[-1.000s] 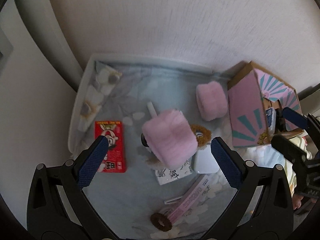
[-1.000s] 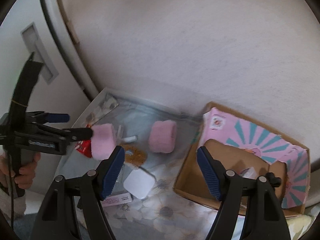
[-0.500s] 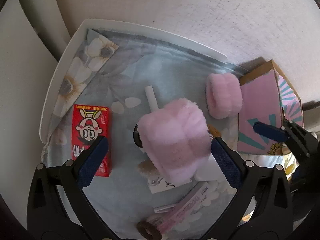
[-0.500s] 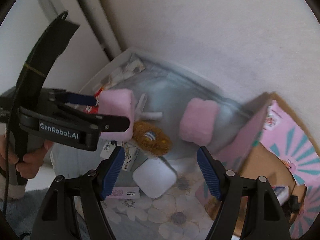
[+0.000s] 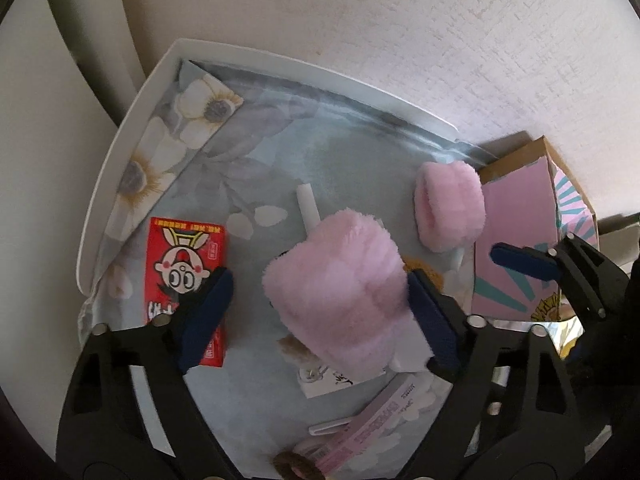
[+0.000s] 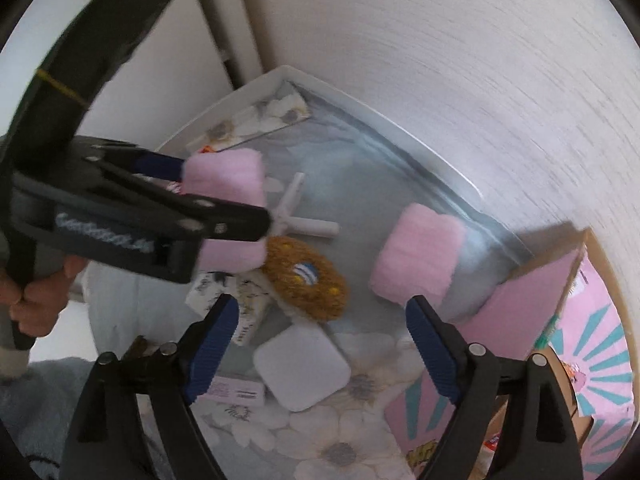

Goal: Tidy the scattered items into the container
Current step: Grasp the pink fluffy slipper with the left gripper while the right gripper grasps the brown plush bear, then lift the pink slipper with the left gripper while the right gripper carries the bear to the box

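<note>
A pink fluffy wristband (image 5: pixel 340 284) lies between the fingers of my left gripper (image 5: pixel 316 312), which is open; the right finger touches it and the left stands apart. The right wrist view shows this band (image 6: pixel 228 208) flanked by the left gripper's fingers. A second pink wristband (image 5: pixel 450 206) (image 6: pixel 416 258) lies beside the pink cardboard box (image 5: pixel 520 240) (image 6: pixel 560 344). My right gripper (image 6: pixel 324 344) is open and empty above a white square pad (image 6: pixel 302 368) and a brown round sponge (image 6: pixel 306 276).
A red snack box (image 5: pixel 182 280) lies at the left of the floral cloth (image 5: pixel 340 152). A white tube (image 5: pixel 308 208), paper tags (image 5: pixel 324 376), a pink strip pack (image 5: pixel 376 428) and a brown hair tie (image 5: pixel 292 464) are scattered about. The wall is close behind.
My left gripper moved down and forward around the near pink wristband and its fingers narrowed. My right gripper swung left and lower, away from the box, over the white pad.
</note>
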The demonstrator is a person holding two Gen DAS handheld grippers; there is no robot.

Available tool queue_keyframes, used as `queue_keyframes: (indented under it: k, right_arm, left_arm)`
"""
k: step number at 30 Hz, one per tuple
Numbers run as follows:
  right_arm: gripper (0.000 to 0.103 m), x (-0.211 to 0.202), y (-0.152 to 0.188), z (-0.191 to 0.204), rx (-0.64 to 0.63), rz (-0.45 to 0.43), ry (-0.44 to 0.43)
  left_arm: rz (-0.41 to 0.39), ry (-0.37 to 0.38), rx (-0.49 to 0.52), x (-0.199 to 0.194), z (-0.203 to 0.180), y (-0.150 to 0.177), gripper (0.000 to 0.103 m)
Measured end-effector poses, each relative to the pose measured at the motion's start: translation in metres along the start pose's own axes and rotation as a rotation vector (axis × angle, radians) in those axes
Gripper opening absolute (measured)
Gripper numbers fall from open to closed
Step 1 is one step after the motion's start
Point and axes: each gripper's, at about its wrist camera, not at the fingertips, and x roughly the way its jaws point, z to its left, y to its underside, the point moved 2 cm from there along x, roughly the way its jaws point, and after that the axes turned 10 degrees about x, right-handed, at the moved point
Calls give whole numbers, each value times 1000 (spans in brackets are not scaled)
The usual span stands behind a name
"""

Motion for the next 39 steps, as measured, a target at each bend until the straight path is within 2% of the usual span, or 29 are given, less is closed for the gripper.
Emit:
queue_keyframes:
  k: [6,9,16,25,27,29,32,35,39]
  right_arm:
    - [84,18,-6,11,-76,43,-9]
    - [84,33,-9,11,-79,75,-32]
    - [84,53,-14,13,-96,93,-33]
    - [82,58,-10,25,-174,78,25]
    - [76,56,-10,28,-190,68,24]
    - [57,55,-8,30,-201,68,21]
    - [43,53,-7,28,-204,59,25]
    - [34,50,-6,24,-189,49,30]
    - [30,41,-4,20,-162,23,19]
  left_arm:
    - [0,57,14,-3,-4,4,49]
    - [-11,62,18,-7,-1,5,42]
    - [-60,61,-19,-32,12,11,33]
    - [-103,53,-51,-50,26,12,32]
    - [-108,51,-50,-52,26,14,32]
    - [-114,48,-53,-48,25,13,32]
    - [-120,50,-61,-49,29,16,31]
    - [-129,54,-75,-53,34,18,30]
    - [-147,54,-88,-66,38,21,30]
